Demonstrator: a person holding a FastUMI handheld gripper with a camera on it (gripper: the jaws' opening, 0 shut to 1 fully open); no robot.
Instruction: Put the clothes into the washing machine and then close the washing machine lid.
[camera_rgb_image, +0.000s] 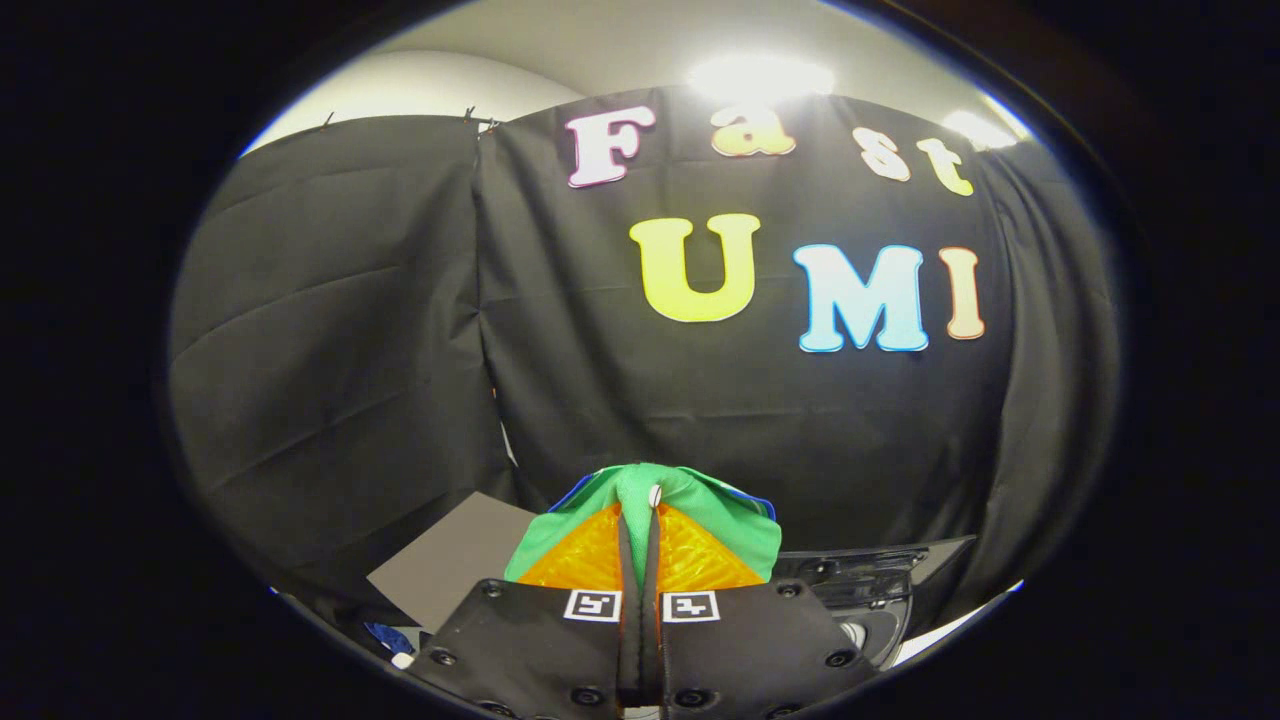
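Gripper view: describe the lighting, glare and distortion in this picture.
In the gripper view, two ceiling lights blow out to white glare above the black cloth wall. The fisheye bends the wall's folds and top edge into curves. The green cloth pinched in the shut gripper is evenly lit and sharp; the washing machine beyond it sits in dim shadow.

Green cloth up in the air

The green garment (700, 515) is bunched and pinched at the fingertips; the dark washing machine (870, 590) sits below, lid open.

Recording booth — black cloth wall (350, 330), ceiling lights (760, 75).
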